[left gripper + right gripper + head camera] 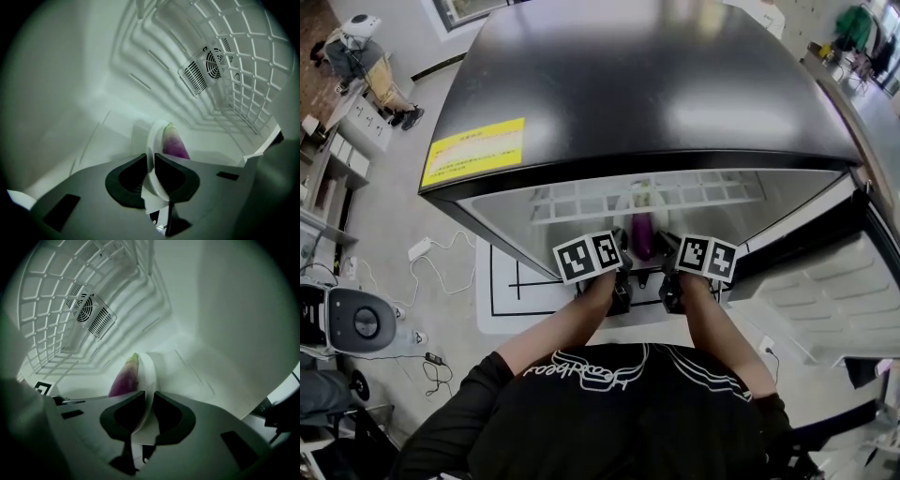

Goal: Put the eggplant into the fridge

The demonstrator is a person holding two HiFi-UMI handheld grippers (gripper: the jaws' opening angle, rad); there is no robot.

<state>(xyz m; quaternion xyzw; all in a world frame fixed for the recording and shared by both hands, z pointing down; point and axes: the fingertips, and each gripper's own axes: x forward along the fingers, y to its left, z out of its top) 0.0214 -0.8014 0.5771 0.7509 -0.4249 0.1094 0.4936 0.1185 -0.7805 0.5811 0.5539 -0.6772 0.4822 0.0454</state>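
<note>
Already inside the black fridge (628,84), the long purple eggplant (643,236) lies on a round white plate (154,138), pointing away between the left gripper (152,172) and right gripper (146,412), whose jaws clench the plate rim.

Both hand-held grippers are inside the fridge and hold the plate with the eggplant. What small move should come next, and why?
Probably lower the plate gently onto the fridge floor before opening anything. The left hand-held gripper and the right hand-held gripper each pinch its rim, the eggplant lies on it, and it is below the wire shelf. Whether it touches the floor I cannot tell.
</note>
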